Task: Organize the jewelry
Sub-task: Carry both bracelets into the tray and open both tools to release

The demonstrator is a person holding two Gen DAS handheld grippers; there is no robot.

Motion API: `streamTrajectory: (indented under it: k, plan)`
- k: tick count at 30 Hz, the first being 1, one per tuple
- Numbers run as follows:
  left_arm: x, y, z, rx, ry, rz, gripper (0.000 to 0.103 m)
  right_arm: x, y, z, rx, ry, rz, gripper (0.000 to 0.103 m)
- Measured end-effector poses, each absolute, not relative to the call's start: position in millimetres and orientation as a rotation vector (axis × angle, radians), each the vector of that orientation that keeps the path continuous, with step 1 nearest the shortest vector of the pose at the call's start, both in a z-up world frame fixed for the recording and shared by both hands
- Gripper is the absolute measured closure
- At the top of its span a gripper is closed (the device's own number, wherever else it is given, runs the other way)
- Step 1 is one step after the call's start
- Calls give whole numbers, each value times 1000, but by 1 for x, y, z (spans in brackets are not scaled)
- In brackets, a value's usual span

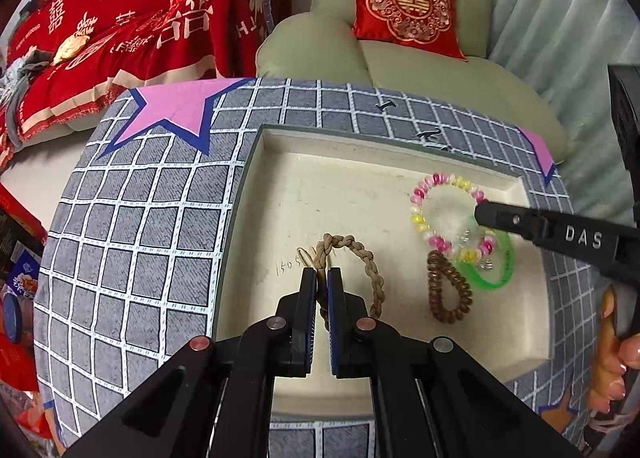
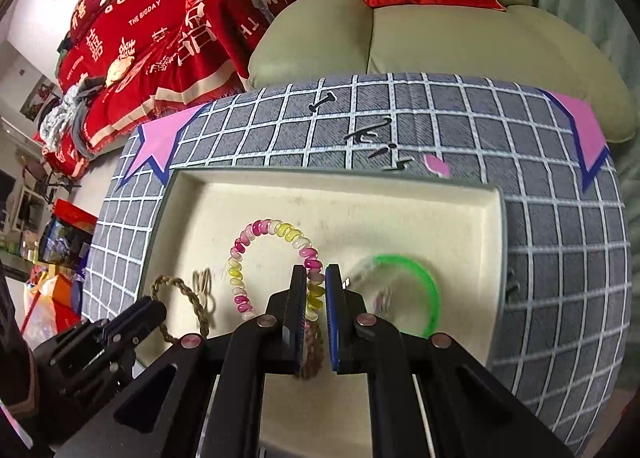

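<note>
Left wrist view: two grippers over the tray (image 1: 256, 186).
Left gripper (image 1: 322, 278) clamps the braided cord (image 1: 374, 270); right gripper (image 2: 316, 278) clamps the bead bracelet (image 2: 260, 228).

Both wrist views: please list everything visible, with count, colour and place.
tray: 1, cream, on the checked cloth
braided bracelet: 1, tan, left part of tray, between the left jaws
bead bracelet: 1, pink, yellow and white, right part of tray, between the right jaws
green band: 1, green, right part of tray, under the bead bracelet
coil tie: 1, brown, near the green band
cloth: 1, grey with white grid and pink stars, under tray
sofa: 1, pale green, behind
cushion: 1, red, on sofa
blanket: 1, red, at left
left hand-held gripper: black, shut
right hand-held gripper: black, shut
hand: 1, right edge
</note>
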State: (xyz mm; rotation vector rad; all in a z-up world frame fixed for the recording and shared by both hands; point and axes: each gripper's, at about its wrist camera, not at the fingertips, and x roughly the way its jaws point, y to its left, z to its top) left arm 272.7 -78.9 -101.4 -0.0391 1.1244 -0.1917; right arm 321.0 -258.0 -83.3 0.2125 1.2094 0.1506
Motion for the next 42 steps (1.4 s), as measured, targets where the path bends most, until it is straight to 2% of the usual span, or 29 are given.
streamTrajectory:
  k: [23, 25, 26, 27, 29, 34, 36, 40, 42]
  plan:
    - [276, -99, -130, 116, 1168, -97, 88, 341, -247, -122, 169, 1293, 191, 91]
    - [275, -99, -127, 115, 1163, -94, 88, 340, -248, -120, 191, 1287, 198, 86]
    - [274, -99, -125, 114, 1161, -93, 88, 339, -249, -118, 204, 1281, 204, 76]
    - [272, -100, -123, 115, 1156, -94, 88, 338, -251, -115, 222, 1271, 214, 58]
    - [269, -100, -118, 123, 1146, -96, 88, 336, -252, -108, 234, 1251, 220, 40]
    - [264, -98, -109, 121, 1137, -98, 88, 325, -258, -90, 278, 1221, 221, 39]
    - [262, -97, -105, 116, 1134, -100, 88, 319, -260, -84, 294, 1211, 218, 32]
    - [249, -93, -97, 111, 1122, -108, 88, 300, -266, -72, 313, 1197, 210, 30]
    - [240, -91, -93, 113, 1118, -111, 88, 289, -271, -69, 329, 1195, 204, 22]
